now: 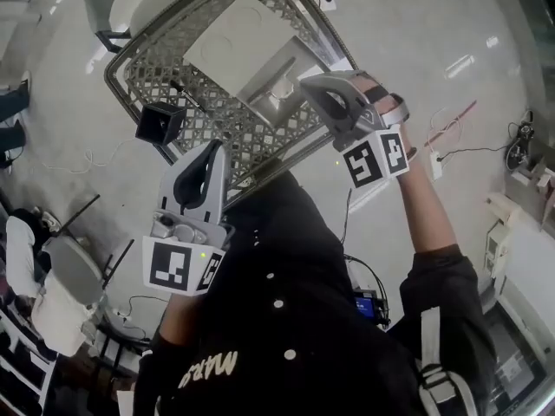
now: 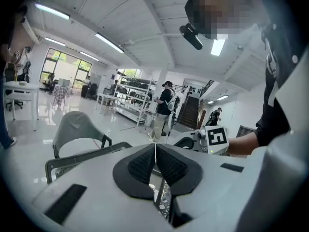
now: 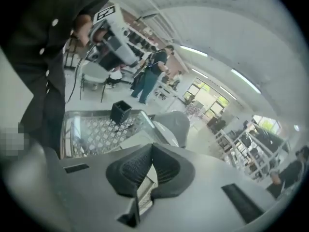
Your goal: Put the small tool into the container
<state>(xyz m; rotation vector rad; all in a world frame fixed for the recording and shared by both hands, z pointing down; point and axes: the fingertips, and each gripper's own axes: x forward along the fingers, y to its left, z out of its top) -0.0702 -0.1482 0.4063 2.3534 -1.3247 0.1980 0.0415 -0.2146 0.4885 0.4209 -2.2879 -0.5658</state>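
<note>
Hovering, closed: left tongs (image 1: 212, 147); right tongs (image 1: 305, 82)

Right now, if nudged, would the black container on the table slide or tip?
The black container looks hollow and open-topped, so it is probably light. It stands upright on the smooth table top, so a low push would likely slide it; a high one might tip it.

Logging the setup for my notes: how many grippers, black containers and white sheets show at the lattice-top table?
grippers: 2, the left gripper and the right gripper
black container: 1
white sheet: 1
total: 4
</note>
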